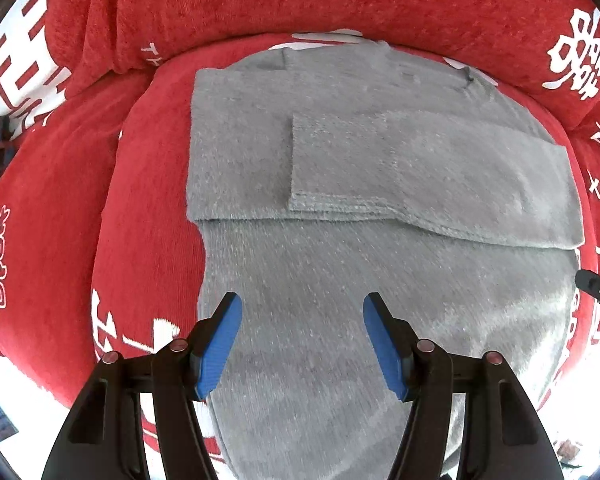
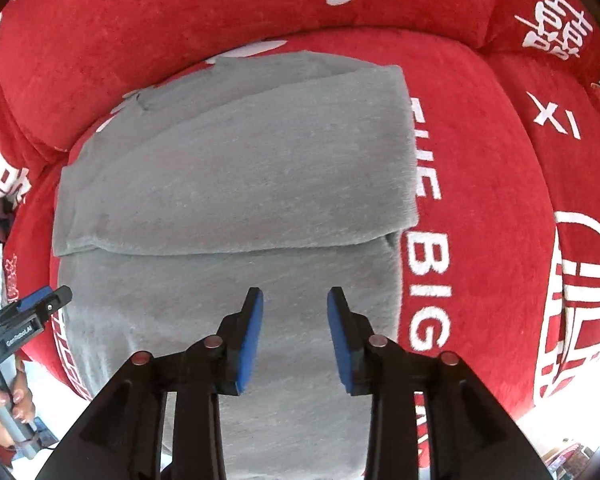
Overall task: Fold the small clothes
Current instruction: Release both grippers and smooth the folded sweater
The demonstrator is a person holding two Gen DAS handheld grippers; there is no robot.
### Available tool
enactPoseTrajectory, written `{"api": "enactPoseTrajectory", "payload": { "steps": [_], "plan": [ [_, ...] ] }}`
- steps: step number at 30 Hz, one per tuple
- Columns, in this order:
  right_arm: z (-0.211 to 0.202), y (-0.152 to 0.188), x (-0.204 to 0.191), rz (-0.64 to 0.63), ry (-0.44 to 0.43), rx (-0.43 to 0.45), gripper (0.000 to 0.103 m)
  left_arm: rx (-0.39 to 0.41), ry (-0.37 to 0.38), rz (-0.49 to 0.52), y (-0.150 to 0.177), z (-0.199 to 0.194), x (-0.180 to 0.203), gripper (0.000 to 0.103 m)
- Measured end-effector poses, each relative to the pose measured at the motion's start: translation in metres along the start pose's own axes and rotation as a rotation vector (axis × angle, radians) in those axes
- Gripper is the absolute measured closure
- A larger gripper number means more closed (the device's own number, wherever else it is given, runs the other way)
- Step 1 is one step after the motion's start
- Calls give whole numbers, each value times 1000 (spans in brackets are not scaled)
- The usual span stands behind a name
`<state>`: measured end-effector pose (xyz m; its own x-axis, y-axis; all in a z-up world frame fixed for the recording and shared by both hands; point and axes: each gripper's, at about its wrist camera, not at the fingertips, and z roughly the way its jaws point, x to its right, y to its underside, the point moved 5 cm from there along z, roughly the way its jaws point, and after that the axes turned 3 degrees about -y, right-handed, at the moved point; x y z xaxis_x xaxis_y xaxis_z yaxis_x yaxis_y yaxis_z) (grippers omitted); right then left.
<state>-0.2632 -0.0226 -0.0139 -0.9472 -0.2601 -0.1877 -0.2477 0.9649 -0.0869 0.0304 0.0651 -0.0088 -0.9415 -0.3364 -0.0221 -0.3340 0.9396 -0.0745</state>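
Now grey garment [image 1: 340,280] lay flat on red cushion [image 1: 148,208], sleeves folded across chest. My left gripper [image 1: 302,344] hung wide and empty above hem; right gripper [image 2: 295,340] narrower, also empty. Risk: careless hem pinch could drag sleeves loose.

The left gripper [image 1: 302,344] pointed down over a grey garment [image 1: 340,280] spread on a red cushion [image 1: 148,208] printed with white characters. Its blue pads [image 1: 220,344] stood well apart, nothing between them, the cloth lying below. Both sleeves were folded across the chest, the right-hand one [image 1: 420,168] lying on top of the other, its cuff edge near the middle. A red back cushion [image 1: 300,0] curved along the top. At the right edge, the dark tip of the right gripper [image 1: 596,290] showed beside the garment
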Motion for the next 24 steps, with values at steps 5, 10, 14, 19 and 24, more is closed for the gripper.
{"api": "enactPoseTrajectory", "payload": {
  "steps": [5,10,14,19,24],
  "plan": [
    [-1,7,-12,-12,23,-3,63,19,-8,10,3,-8,-1,17],
    [-3,14,-20,-20,46,2,59,26,8,15,5,-10,-3,1],
    [-6,18,-28,-41,74,16,44,38,11,27,10,-15,-6,0],
    [-10,25,-39,-53,98,30,40,28,13,54,19,-18,-10,0],
    [-14,33,-48,-43,109,43,40,13,-25,51,29,-12,-26,0]
  ]
}}
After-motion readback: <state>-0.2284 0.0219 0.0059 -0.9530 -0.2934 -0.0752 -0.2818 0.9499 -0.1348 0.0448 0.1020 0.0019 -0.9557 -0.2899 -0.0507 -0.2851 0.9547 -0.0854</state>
